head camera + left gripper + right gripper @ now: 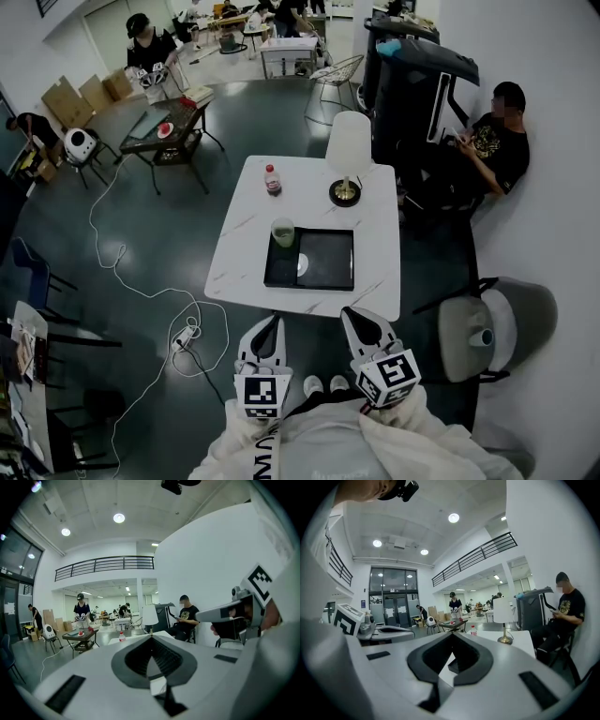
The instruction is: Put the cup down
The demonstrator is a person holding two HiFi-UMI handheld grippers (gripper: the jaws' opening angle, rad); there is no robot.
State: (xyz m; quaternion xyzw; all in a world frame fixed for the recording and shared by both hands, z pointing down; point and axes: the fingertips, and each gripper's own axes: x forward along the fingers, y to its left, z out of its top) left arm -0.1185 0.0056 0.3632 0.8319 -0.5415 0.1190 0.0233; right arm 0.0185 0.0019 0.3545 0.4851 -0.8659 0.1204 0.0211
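Note:
A pale green cup (pixel 283 232) stands upright at the far left corner of a black tray (pixel 328 272) on the white marble table (pixel 242 255). Neither gripper touches it. My left gripper (pixel 273 322) and right gripper (pixel 350 315) hang side by side just short of the table's near edge, well back from the tray. The left gripper (pixel 151 637) is shut with nothing between its jaws. The right gripper (pixel 452 634) also has its tips together and holds nothing. In both gripper views the cup is hidden behind the jaws.
A red-labelled bottle (pixel 273 180) and a white lamp (pixel 348 150) stand at the table's far side. A grey chair (pixel 487 328) stands to the right, where a person (pixel 495 141) sits against the wall. A cable and power strip (pixel 184 333) lie on the floor at left.

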